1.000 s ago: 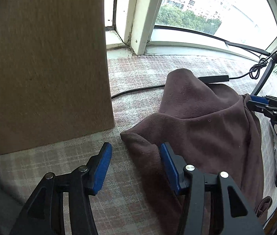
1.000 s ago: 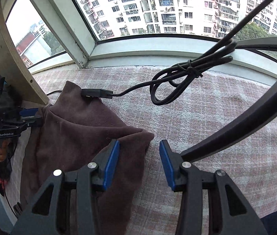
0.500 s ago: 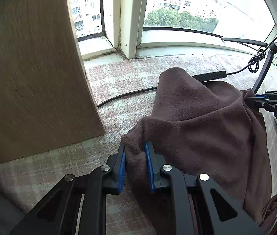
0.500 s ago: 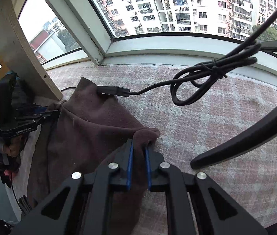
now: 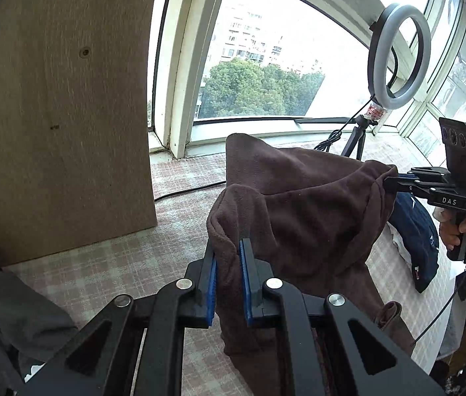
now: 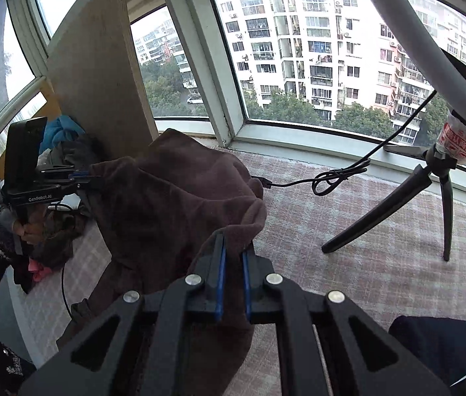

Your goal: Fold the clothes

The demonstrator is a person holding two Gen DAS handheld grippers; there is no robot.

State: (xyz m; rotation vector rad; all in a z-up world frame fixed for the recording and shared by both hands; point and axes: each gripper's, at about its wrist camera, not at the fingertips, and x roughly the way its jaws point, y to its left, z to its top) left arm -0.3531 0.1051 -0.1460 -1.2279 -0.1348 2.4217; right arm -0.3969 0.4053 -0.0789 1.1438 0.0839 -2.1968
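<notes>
**Brown fleece held up by two corners over the checked mat**

Brown fleece garment hung between the two claws, most of it raised off the pink checked mat, its lower part trailing down toward the near edge. Left claw was clenched on one bunched corner, cloth filling the gap between the blue pads. Right claw was likewise clamped on the opposite corner. The two grips stood well apart, so the top edge ran between them with some slack. Judgement: gripping at two corners lets the weight of the cloth pull it flat, which a fold would need.

Surroundings: wooden panel stood upright on the mat to the left. Ring light on its tripod stood by the window; black cable lay on the mat just behind the garment. A dark blue garment lay beyond the brown one, near the right claw.

Whether the fleece was being opened out or carried into a fold, this moment did not settle.
</notes>
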